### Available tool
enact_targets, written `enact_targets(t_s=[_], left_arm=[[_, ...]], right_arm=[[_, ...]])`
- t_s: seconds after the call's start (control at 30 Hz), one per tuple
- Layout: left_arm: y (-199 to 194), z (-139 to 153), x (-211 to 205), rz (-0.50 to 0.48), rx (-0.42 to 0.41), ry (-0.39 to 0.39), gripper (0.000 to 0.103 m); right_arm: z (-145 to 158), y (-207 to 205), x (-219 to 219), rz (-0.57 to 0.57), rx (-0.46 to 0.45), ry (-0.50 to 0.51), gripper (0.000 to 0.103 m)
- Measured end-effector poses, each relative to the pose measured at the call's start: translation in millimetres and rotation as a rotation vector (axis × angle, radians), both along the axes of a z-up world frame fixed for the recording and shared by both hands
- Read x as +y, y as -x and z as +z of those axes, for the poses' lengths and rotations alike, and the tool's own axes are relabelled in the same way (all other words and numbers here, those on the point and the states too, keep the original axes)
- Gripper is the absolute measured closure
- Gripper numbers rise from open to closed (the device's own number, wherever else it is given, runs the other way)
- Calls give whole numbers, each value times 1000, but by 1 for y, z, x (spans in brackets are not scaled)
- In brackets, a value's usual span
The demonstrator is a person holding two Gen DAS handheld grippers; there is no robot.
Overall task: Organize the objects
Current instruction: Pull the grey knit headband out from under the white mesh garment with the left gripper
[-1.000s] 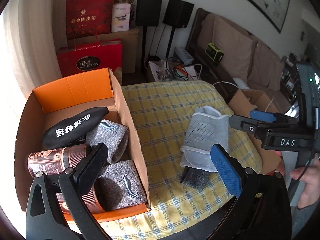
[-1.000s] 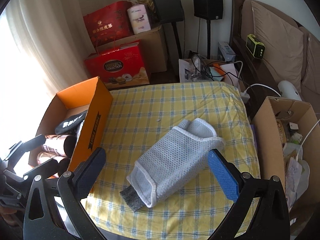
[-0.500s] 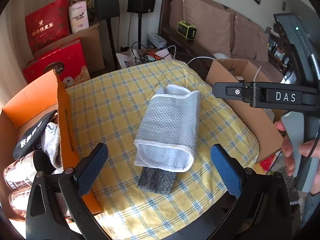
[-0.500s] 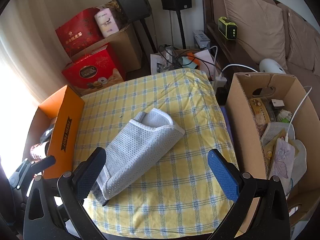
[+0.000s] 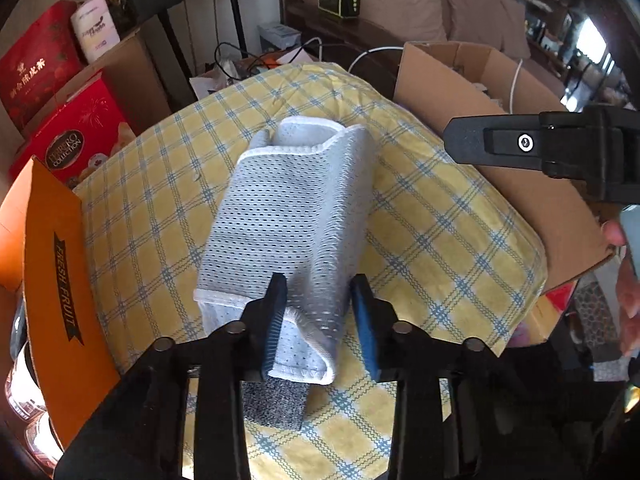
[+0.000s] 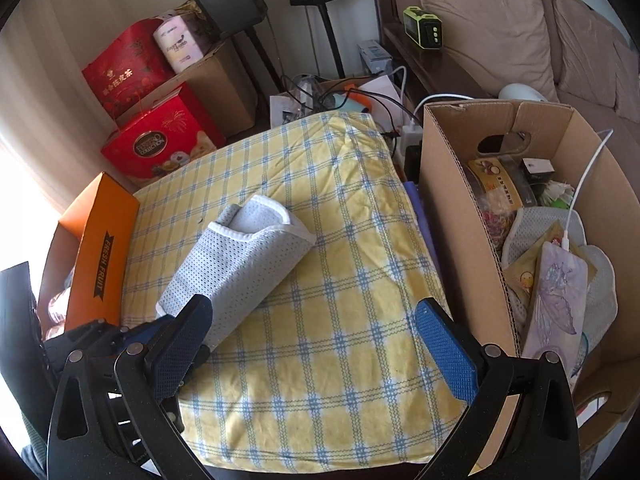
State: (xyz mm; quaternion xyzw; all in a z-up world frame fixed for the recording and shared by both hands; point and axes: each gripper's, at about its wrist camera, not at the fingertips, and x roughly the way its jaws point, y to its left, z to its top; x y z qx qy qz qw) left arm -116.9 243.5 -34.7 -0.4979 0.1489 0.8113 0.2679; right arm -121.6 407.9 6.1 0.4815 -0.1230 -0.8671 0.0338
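Observation:
A pale grey mesh wrap lies rolled on the yellow checked cover, with a dark grey piece sticking out under its near end. My left gripper is low over that near end. Its jaws are closing, and the bunched mesh sits between the blue pads, which touch it on both sides. In the right wrist view the mesh wrap lies to the left. My right gripper hangs open above the bare cover with nothing between its fingers. One of its black fingers crosses the upper right of the left wrist view.
An orange "Fresh Fruit" carton stands at the cover's left edge with cans inside. A brown carton full of packets and a cable stands on the right. Red gift boxes, speakers and a sofa lie beyond. A hand shows at the right.
My left gripper swung right from over the orange carton, sank onto the mesh wrap's near end, and its jaws came in from wide open. My right gripper drifted right toward the brown carton.

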Motion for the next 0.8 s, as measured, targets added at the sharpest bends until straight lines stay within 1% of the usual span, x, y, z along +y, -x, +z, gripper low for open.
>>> enact_targets(t_s=[0.03,0.07,0.17,0.27,0.37,0.53,0.6,0.67,0.7,0.73,0.8], left_arm=[[1,2,-2,-4,-10,-18,84],[1,5,-3,-3,-4,-30,86],[3,20,-11,0,24,-60,90],[11,40,-22,23,52,-81,90],[27,57,-37,74,85,-80,90],[61,66,-69,175,94,-72,90],[72,64,-80,224,91,-54,89],[81,61,-91,274,94,-40,78],[83,61,-96,294,105,-42,78],[83,62,-100,305,115,-46,78],[80,64,-104,304,127,-51,71]], right_arm=[[-1,0,0,2,-2,1,1],[-2,0,0,4,-3,1,1],[-6,0,-1,12,-7,11,1],[-10,2,-4,20,-13,21,1],[-12,5,-9,36,-13,37,1],[-16,9,-19,66,-13,59,1],[-18,12,-22,70,-14,71,1],[-20,16,-25,72,-18,78,1],[-21,17,-27,74,-21,81,1],[-22,18,-28,77,-21,85,1],[-24,21,-30,82,-23,86,1]])
